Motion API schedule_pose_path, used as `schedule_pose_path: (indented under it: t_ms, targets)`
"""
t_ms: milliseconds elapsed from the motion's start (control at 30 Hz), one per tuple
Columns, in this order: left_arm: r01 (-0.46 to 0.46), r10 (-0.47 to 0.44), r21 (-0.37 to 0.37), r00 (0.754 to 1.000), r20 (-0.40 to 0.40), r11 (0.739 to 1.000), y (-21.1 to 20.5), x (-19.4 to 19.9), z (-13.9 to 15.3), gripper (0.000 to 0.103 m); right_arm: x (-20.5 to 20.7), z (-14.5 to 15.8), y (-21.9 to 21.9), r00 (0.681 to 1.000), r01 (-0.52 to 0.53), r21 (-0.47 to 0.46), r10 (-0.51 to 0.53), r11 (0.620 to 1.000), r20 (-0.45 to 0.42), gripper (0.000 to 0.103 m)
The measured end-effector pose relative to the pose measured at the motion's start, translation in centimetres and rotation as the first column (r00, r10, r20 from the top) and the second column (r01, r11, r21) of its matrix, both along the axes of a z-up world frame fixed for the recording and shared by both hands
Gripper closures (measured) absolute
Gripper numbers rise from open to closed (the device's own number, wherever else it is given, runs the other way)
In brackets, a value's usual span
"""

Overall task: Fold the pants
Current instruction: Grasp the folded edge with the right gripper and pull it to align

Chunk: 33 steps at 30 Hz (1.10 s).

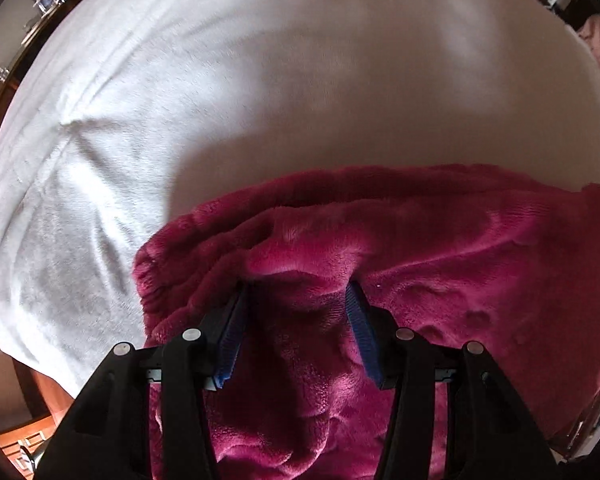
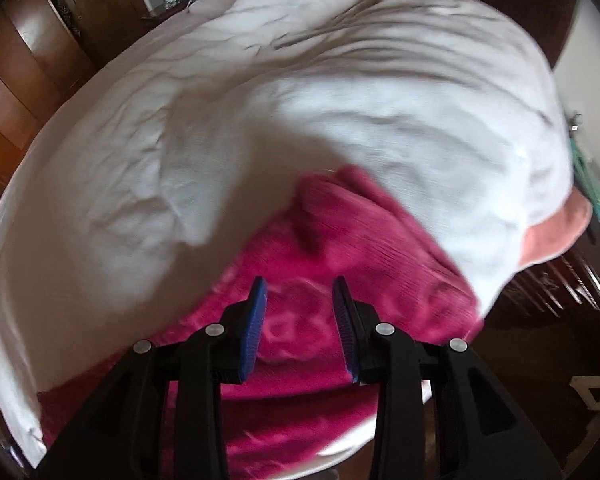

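Magenta fleece pants point(image 1: 440, 264) lie on the white bed cover point(image 1: 260, 80), bunched near its front edge, with a thick rolled border on the side away from the camera. Left gripper point(image 1: 298, 322) points down onto the pants; jaws partly apart, a ridge of fleece rising between the blue pads, but whether they press it I cannot tell. Right gripper point(image 2: 299, 320) hangs over another stretch of the pants point(image 2: 380, 240); jaws apart, nothing between them, fabric below and clear of the pads. That view is blurred. Risks, as judged: the plush pile is thick and slippery, so a shallow pinch may catch one layer only and drag the fold crooked. The pants sit near the bed's front edge; a hard tug could slide them off. The cover is wrinkled just beside the pants and could get nipped along with them.
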<state>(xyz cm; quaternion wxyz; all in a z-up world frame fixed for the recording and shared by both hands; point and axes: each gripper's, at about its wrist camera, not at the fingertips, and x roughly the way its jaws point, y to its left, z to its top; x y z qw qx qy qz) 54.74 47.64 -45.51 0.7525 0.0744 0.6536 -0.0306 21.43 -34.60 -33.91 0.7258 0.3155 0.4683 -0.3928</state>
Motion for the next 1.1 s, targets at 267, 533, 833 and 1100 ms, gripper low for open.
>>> schedule_pose_path:
  t_ms: [267, 533, 833, 1100]
  targets:
    - [0.03, -0.029, 0.057, 0.999, -0.025, 0.998, -1.3, 0.4, -0.7, 0.05, 2.5, -3.4, -6.8, 0.993, 0.084, 0.004, -0.083, 0.997, -0.079, 0.07]
    - [-0.054, 0.045, 0.111, 0.995, 0.089, 0.992, -6.1, -1.8, 4.0, 0.051, 1.9, -3.7, -8.5, 0.999, -0.026, 0.064, 0.028, 0.998, -0.023, 0.069]
    - [0.104, -0.102, -0.001, 0.977, 0.187, 0.995, -21.1, -8.5, 8.9, 0.05, -5.4, 1.3, -10.5, 0.959, -0.228, 0.109, 0.204, 0.967, 0.194, 0.038]
    - [0.312, -0.292, -0.126, 0.944, 0.155, 0.942, -36.0, -15.4, 8.1, 0.046, -10.3, -1.1, -10.9, 0.95, -0.279, 0.179, 0.245, 0.943, 0.192, 0.03]
